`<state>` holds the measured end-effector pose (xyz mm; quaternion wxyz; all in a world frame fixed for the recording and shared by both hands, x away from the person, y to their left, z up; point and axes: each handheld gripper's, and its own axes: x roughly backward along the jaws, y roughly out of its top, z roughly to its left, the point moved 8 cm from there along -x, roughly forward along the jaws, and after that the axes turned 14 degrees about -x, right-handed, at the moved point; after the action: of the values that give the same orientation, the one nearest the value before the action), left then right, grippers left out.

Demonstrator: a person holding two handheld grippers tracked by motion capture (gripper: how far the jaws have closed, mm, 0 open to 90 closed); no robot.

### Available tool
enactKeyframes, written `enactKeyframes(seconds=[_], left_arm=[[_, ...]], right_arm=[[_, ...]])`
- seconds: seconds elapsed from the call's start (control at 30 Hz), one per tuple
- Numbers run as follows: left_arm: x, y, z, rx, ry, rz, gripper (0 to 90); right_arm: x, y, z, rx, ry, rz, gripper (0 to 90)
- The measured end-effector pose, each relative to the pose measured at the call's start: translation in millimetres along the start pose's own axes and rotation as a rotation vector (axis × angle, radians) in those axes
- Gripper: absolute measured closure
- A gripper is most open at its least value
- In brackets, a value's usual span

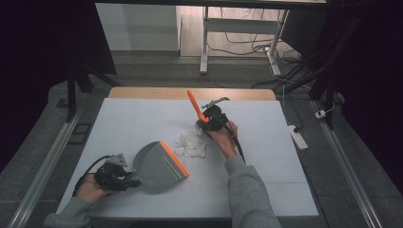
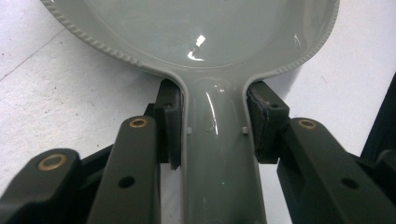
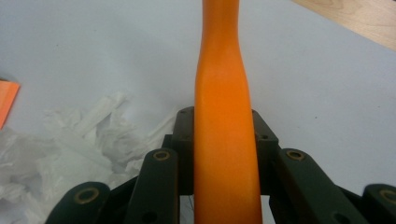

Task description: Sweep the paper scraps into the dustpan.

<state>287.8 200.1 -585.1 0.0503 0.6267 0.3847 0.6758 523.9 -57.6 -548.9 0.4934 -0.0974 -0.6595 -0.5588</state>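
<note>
A grey dustpan with an orange lip lies on the white table, its mouth toward the paper scraps. My left gripper is shut on the dustpan's grey handle, with both pads pressed against its sides. A heap of white paper scraps lies between the two hands, and the same scraps spread at the left of the right gripper view. My right gripper is shut on the orange brush handle, which sticks up and away from the person. The brush's bristles are hidden.
The white table cover ends at a wooden strip at the far edge. A white power strip lies on the floor to the right. Desk legs and cables stand beyond the table.
</note>
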Motion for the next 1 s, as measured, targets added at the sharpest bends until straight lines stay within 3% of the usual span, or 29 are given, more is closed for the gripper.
enactKeyframes(seconds=[0.27,0.43,0.63,1.0], left_arm=[[-0.3,0.1,0.2,0.003,-0.002,0.002,61.4],[-0.8,0.3,0.4,0.004,-0.004,0.002,61.4],[-1.7,1.1,0.9,0.006,-0.004,0.003,61.4],[-3.0,2.8,1.4,0.004,-0.004,0.003,61.4]], right_arm=[[1.0,-2.0,3.8,-0.001,0.019,0.000,70.2],[1.5,-4.3,13.8,-0.006,0.055,0.005,70.2],[0.6,-7.8,34.9,0.011,0.104,0.009,70.2],[0.6,-16.1,79.8,0.088,0.187,0.009,70.1]])
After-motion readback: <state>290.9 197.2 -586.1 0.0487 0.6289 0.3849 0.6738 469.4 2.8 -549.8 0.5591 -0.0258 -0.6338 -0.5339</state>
